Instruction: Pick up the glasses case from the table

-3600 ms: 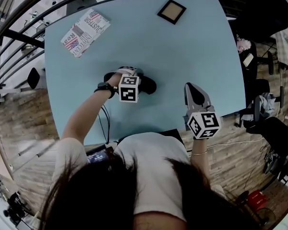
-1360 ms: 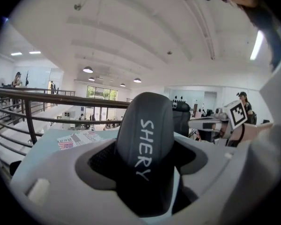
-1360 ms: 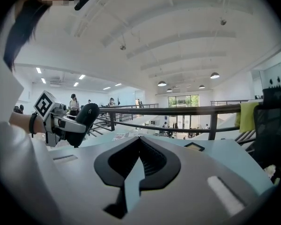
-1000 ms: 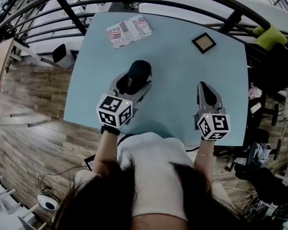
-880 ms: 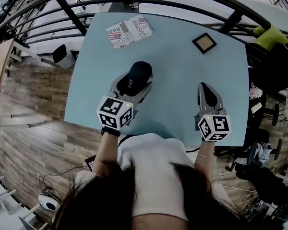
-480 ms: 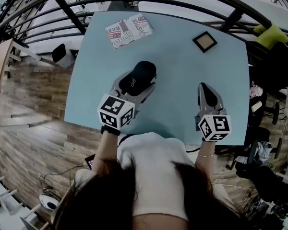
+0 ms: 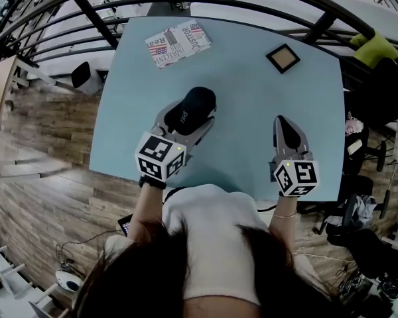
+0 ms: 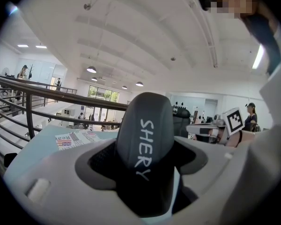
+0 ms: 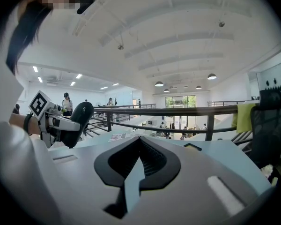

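The black glasses case (image 7: 192, 106), with white lettering on its lid, sits between the jaws of my left gripper (image 7: 188, 119), which is shut on it. In the left gripper view the glasses case (image 8: 145, 139) stands on end and fills the gap of the left gripper (image 8: 147, 156), above the light blue table (image 7: 252, 98). The right gripper view shows the case (image 9: 80, 120) held off the tabletop at the left. My right gripper (image 7: 282, 120) hovers over the table's near right part, jaws shut with nothing in them; its tips (image 9: 139, 142) meet in a point.
A magazine (image 7: 178, 43) lies at the table's far left, also the magazine (image 8: 77, 138) beyond the case. A small square frame (image 7: 282, 58) lies far right. A dark railing (image 7: 265, 12) curves behind the table. Chairs and a yellow-green cloth (image 7: 371, 48) stand at the right.
In the oldest frame the case lay on the table under the left gripper; now it is held up off it. Over the last second the case shifted only slightly; the right gripper kept still.
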